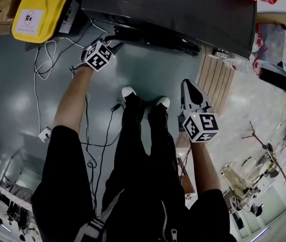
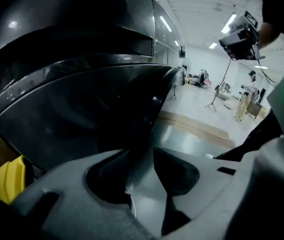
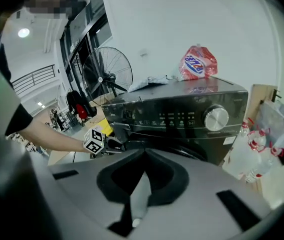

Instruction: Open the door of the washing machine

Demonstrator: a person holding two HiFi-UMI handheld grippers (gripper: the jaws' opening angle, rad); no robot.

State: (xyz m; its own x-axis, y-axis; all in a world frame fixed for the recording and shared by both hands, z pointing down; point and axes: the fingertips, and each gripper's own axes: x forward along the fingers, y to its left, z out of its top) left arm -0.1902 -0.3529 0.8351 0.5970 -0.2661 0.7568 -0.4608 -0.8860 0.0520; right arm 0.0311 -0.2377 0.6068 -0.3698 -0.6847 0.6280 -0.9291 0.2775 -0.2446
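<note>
Front-loading washing machine [image 1: 183, 9] standing on the grey floor [image 1: 153, 74], seen from above, with the person facing it. The left gripper [image 1: 113, 37] is at the door [image 1: 153, 38] on the machine's front. In the left gripper view its fingers [image 2: 179, 171] are spread apart, and the door's dark curved edge [image 2: 147, 114] runs down into the gap between them. No pad visibly presses on it. The right gripper [image 1: 187, 84] hangs well back from the machine, above the person's shoes, its fingers clenched together on nothing [image 3: 144, 156].
</note>
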